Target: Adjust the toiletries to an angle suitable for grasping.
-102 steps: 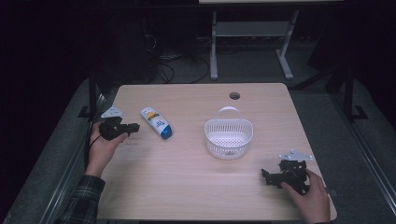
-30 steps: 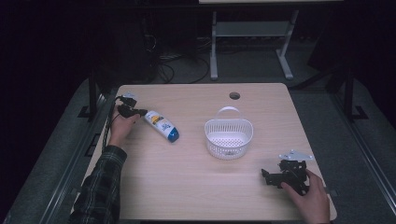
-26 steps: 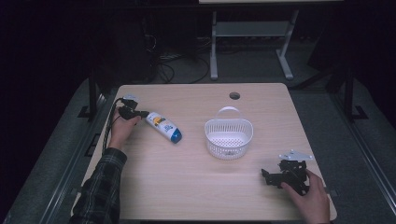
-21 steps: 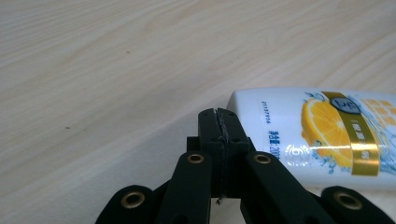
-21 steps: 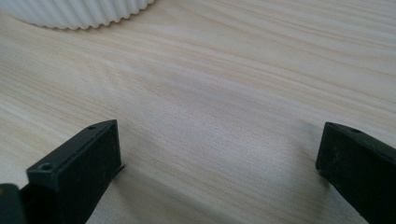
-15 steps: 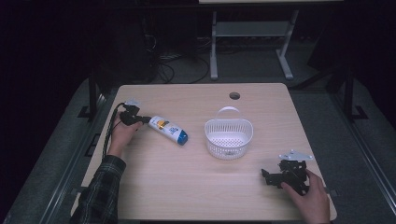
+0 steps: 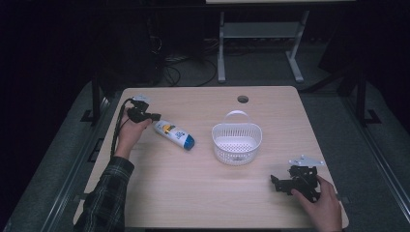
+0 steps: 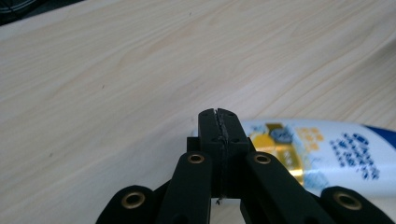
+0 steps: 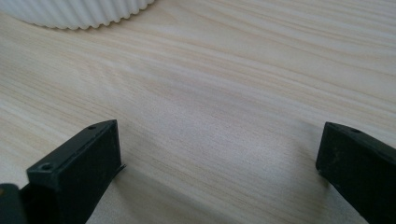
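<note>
Change since earlier: the bottle (image 7: 174, 135) is seen displaced rightward and rotated across the table, its blue cap now pointed toward the basket (image 7: 237, 142); 3.4 s ago it lay nearer the left edge at a steeper angle. The left gripper (image 7: 153, 116) has been carried from beside the left edge up to the far-left part of the table. The right gripper (image 7: 276, 181) and the basket are found unchanged

Left gripper: jaws are pressed fully together with nothing between them, as seen in the left gripper view (image 8: 218, 122); the closed tip is placed at the bottle's white base end, and contact cannot be told for certain

Right gripper: jaws are spread wide apart over bare wood in the right gripper view (image 9: 217, 154); it is held low at the near-right corner by a hand (image 7: 321, 205)

Bottle: a white plastic bottle, rounded and smooth, lying on its side left of the basket and apart from it; a yellow and blue printed label is carried on its body (image 8: 327, 156)

Basket: white plastic, oval, with perforated walls and an arched handle at its far rim; a ribbed outer wall is shown in the right gripper view (image 9: 84, 14)

Table: (image 7: 203, 193) light wood-grain top, rounded corners, a round cable hole (image 7: 242, 99) near the far edge

Sleeve: (image 7: 104, 198) a dark plaid fabric is worn on the left forearm
</note>
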Demonstrator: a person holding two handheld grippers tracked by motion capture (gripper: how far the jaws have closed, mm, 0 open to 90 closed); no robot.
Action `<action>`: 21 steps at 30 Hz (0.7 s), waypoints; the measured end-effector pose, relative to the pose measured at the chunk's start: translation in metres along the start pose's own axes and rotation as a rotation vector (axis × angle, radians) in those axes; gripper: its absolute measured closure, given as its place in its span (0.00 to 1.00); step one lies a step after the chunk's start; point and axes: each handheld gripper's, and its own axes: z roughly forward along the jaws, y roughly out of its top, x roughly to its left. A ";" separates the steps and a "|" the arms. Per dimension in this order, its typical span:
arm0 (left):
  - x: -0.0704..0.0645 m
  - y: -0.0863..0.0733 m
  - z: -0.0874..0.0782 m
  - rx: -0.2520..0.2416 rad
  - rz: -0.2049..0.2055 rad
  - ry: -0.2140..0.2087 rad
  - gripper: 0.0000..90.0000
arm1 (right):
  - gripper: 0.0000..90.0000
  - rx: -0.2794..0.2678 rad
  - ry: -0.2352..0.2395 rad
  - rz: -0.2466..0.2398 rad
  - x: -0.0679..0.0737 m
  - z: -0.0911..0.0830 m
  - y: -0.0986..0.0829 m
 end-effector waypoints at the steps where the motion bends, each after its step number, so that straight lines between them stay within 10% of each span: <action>1: -0.002 0.005 0.003 0.011 0.006 0.004 1.00 | 0.00 0.000 0.000 0.000 0.000 0.000 0.000; 21: 0.002 0.016 0.051 0.135 0.017 0.010 1.00 | 0.00 0.000 0.000 0.000 0.000 0.000 0.000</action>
